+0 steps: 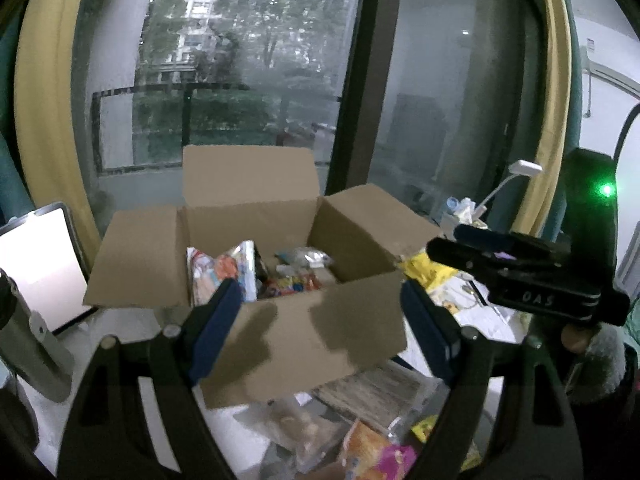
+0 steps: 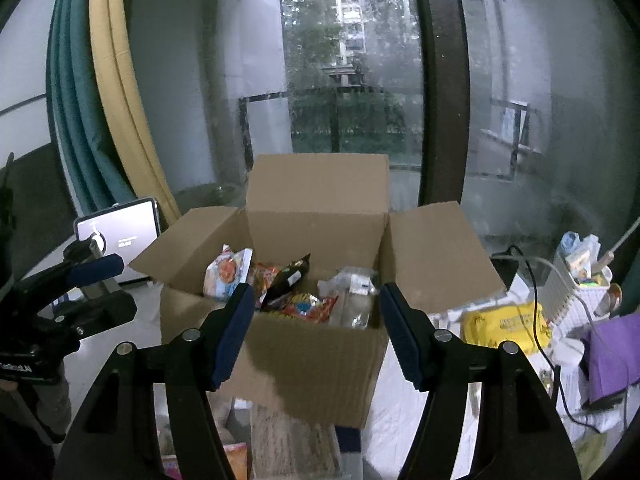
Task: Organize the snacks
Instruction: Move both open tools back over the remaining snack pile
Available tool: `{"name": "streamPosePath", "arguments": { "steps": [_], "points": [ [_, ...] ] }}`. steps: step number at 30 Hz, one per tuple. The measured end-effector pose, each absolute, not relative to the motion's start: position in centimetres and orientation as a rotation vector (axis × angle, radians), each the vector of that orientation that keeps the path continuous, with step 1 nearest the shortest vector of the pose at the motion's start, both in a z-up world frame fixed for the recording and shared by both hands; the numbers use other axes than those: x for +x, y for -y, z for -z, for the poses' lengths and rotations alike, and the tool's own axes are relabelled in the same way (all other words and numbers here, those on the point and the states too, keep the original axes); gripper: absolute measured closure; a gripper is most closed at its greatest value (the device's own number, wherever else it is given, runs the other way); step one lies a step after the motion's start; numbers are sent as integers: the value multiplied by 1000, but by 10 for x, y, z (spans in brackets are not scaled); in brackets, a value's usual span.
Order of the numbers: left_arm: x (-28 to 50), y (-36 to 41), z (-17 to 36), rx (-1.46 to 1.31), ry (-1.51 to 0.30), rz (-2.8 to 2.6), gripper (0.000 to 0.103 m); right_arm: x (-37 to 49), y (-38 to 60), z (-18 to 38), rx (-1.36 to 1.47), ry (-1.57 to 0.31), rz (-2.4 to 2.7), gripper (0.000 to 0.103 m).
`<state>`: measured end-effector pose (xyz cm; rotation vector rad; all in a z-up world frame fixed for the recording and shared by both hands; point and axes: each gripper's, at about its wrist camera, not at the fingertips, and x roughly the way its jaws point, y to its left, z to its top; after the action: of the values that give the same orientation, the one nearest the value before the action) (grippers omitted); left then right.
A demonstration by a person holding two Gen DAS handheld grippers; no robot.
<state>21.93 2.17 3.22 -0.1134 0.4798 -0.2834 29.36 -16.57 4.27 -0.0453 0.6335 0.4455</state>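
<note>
While both tongs are hanging open and holding nothing, the cardboard box (image 1: pixel 256 264) of snack packets (image 2: pixel 308 304) is sitting just ahead of the left gripper (image 1: pixel 320 308) and right gripper (image 2: pixel 316 312), framed between their jaws.

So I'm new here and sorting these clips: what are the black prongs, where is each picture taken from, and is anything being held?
The prongs are hand-held grippers, one in each of a person's hands, each carrying a camera that looks along its fingers. One picture comes from the left gripper, the other from the right gripper. Both stand open and hold nothing. Ahead is an open cardboard box with snack packets inside. More packets lie on the white table in front of it, and a yellow pack lies to the right.
</note>
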Motion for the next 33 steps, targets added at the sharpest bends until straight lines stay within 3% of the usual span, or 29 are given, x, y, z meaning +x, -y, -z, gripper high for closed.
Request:
{"name": "streamPosePath", "arguments": {
  "steps": [33],
  "points": [
    [147, 7, 40, -155, -632, 321, 20, 199, 211, 19, -11, -772, -391, 35]
  ]
}}
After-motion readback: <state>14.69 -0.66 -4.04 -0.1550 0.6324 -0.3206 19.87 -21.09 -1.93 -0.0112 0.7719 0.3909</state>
